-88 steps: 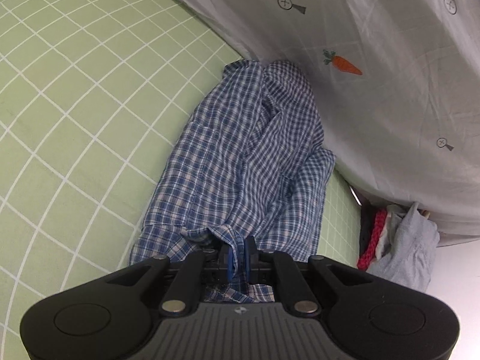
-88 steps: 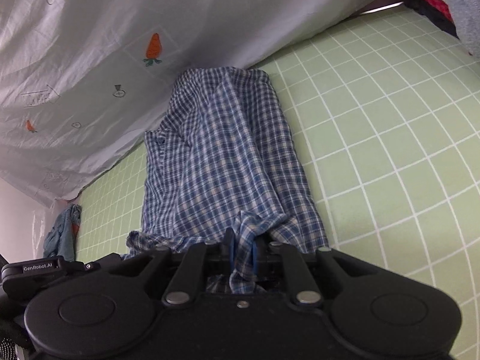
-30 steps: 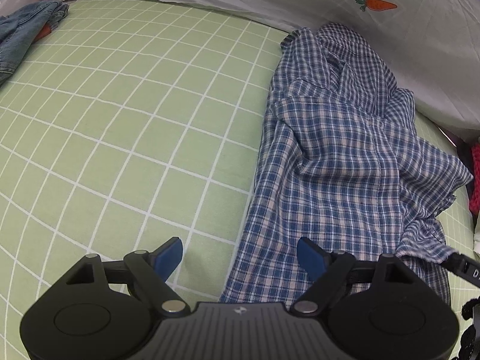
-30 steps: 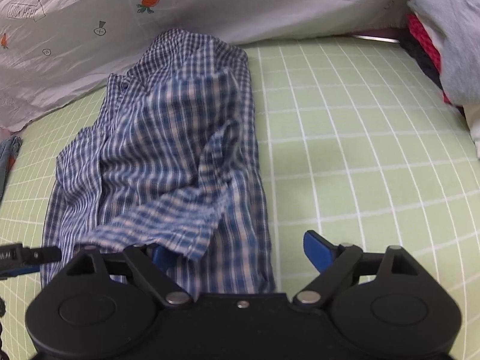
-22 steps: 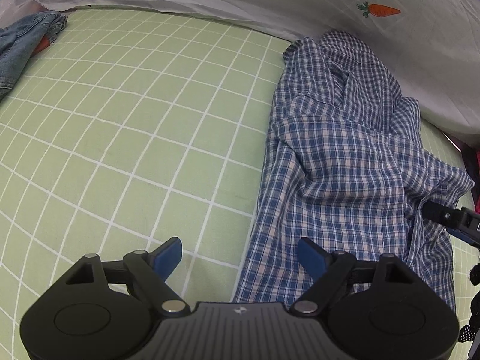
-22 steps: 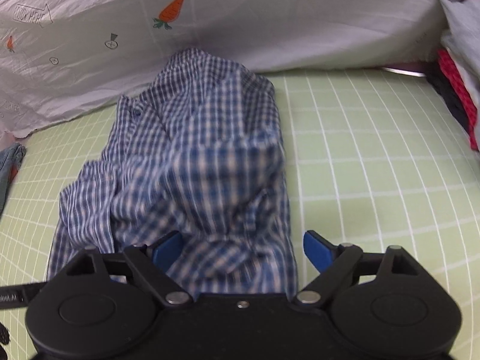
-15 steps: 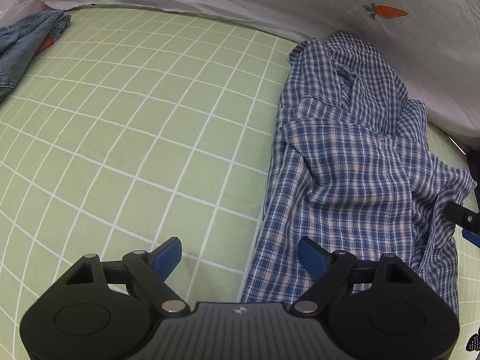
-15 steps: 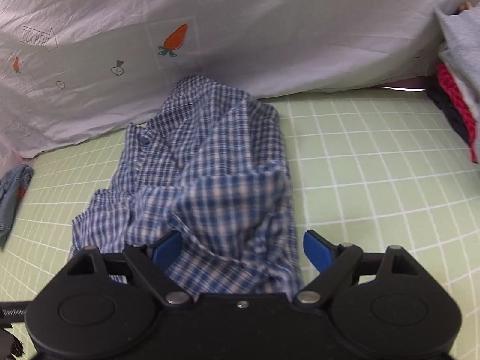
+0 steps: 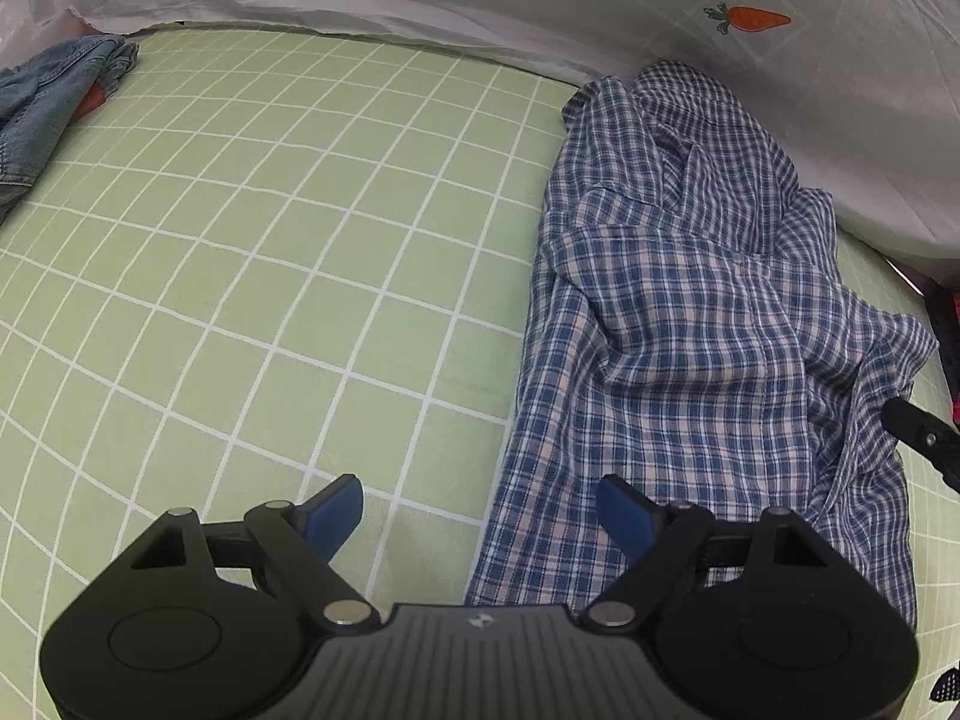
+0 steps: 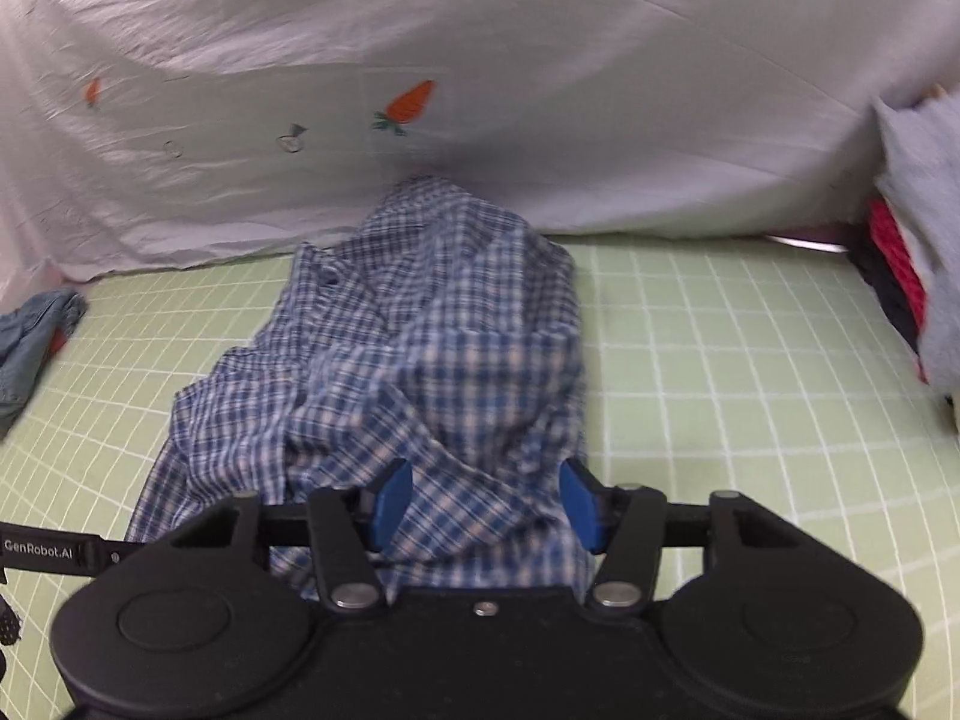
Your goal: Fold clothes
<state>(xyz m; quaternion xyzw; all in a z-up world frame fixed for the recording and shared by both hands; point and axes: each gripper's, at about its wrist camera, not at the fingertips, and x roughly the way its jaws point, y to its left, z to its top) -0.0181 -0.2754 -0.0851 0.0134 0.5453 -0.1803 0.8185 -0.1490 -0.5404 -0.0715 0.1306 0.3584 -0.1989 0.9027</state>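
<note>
Shirt point(image 10: 420, 372): blue-and-white checked woven cloth, crumpled and partly folded, lay on the green sheet beside the white backdrop.
Green sheet point(image 9: 252, 276): pale green cloth with a white grid, covering the surface.
Backdrop point(image 10: 540, 90): creased white fabric printed with carrots; an arrow reading "LOOK HERE" showed in the left wrist view.
Denim garment point(image 9: 42, 102): faded blue, bunched at the sheet's far left edge.
Clothes pile point(image 10: 912, 276): grey, red and dark items at the right edge.
Left tool point(image 9: 480, 516): blue pads spread wide, nothing between them, over the shirt's near hem.
Right tool point(image 10: 486, 501): jaws closing, shirt fabric between the pads, not yet pinched; arm marked "GenRobot.AI".
</note>
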